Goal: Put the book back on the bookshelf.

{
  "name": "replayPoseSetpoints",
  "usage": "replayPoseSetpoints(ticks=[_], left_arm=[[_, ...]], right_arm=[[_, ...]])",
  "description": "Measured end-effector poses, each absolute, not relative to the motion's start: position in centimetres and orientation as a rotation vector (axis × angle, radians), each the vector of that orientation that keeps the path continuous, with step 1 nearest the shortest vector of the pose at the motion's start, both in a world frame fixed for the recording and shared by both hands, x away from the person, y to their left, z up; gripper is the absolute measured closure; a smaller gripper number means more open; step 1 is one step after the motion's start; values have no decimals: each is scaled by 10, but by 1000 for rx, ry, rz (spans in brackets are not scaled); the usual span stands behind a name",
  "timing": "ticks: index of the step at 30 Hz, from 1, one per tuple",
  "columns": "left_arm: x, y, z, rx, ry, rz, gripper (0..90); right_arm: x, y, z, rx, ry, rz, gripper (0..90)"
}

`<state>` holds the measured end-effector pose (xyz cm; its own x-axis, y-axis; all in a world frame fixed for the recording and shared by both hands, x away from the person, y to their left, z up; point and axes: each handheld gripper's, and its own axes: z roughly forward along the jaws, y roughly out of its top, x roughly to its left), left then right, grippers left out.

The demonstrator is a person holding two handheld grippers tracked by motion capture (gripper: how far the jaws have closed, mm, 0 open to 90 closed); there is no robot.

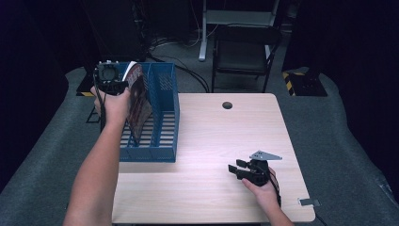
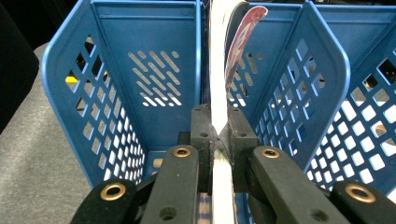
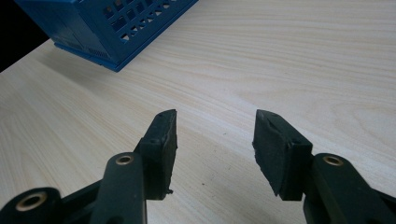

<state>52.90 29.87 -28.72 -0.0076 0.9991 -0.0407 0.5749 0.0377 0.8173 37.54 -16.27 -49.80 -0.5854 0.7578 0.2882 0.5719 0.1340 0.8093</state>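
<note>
A blue perforated file rack [image 1: 162, 113] with upright dividers stands on the left side of the wooden table [image 1: 221, 132]. My left gripper [image 1: 112, 82] hangs over the rack's left part, shut on a thin magazine with a dark red cover [image 1: 138, 101] that leans tilted inside a slot. In the left gripper view the magazine's white edge [image 2: 218, 84] runs up between the jaws, flanked by the rack's walls [image 2: 154, 56]. My right gripper [image 1: 239, 169] rests low over the table near its front right, open, with nothing between its fingers [image 3: 163, 140].
A corner of the blue rack [image 3: 112, 28] lies at the far left in the right gripper view. A round cable hole [image 1: 227, 105] sits near the table's back edge. A dark chair [image 1: 244, 52] stands behind the table.
</note>
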Motion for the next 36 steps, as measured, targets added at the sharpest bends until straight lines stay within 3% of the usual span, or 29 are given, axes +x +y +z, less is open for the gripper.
replayPoseSetpoints(ticks=[11, 20, 36], left_arm=[[531, 306, -298, 1622, 1652, 771, 839], [523, 306, -292, 1645, 1626, 728, 780], [516, 313, -285, 1736, 1633, 628, 804]], right_arm=[[376, -162, -498, 1323, 2214, 1439, 493], [375, -162, -498, 1314, 2218, 1439, 493], [375, -160, -499, 1314, 2223, 1434, 493]])
